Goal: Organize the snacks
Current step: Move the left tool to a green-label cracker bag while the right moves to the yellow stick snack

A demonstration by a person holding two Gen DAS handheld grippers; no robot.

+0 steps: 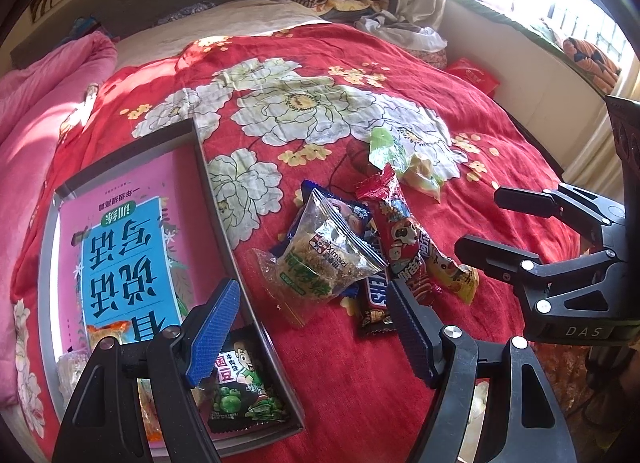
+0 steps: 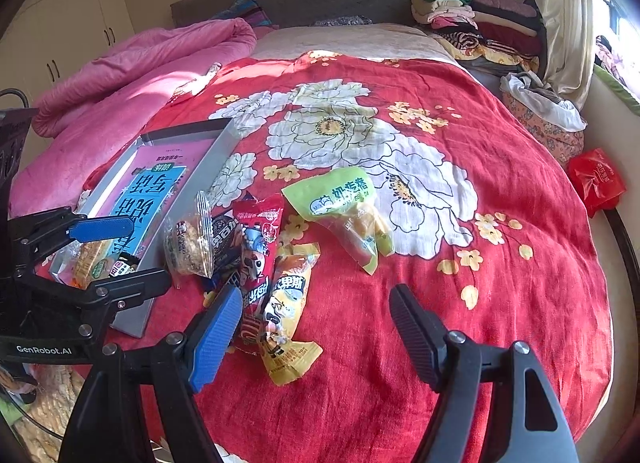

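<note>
Sunlit and soft, the bed (image 2: 500, 263) under its red floral blanket is my work surface, and that softness is the first hazard: nothing sits flat, so a packet nudged sideways will slide or tip instead of staying put.

My left tongs (image 1: 312, 327) stand apart and empty, low over the right rim of the grey tray (image 1: 216, 199), with a black pea-snack packet (image 1: 244, 387) already lying in the tray just beneath them. My right tongs (image 2: 316, 327) are also apart and empty, near the loose heap.

That heap lies on the blanket just beside the tray: a clear rice-cake bag (image 1: 324, 259) rests on top of a Snickers bar (image 1: 374, 295), touching a red sausage stick (image 1: 400, 239) and a yellow stick (image 2: 286, 327). A green pouch (image 2: 348, 207) sits a little apart.

I judge the main risk is clamping two overlapping wrappers at once, or catching only a slippery crimped edge and dropping it short of the tray. Both tongs converging here could also knock each other, or shove the tray's rim.
</note>
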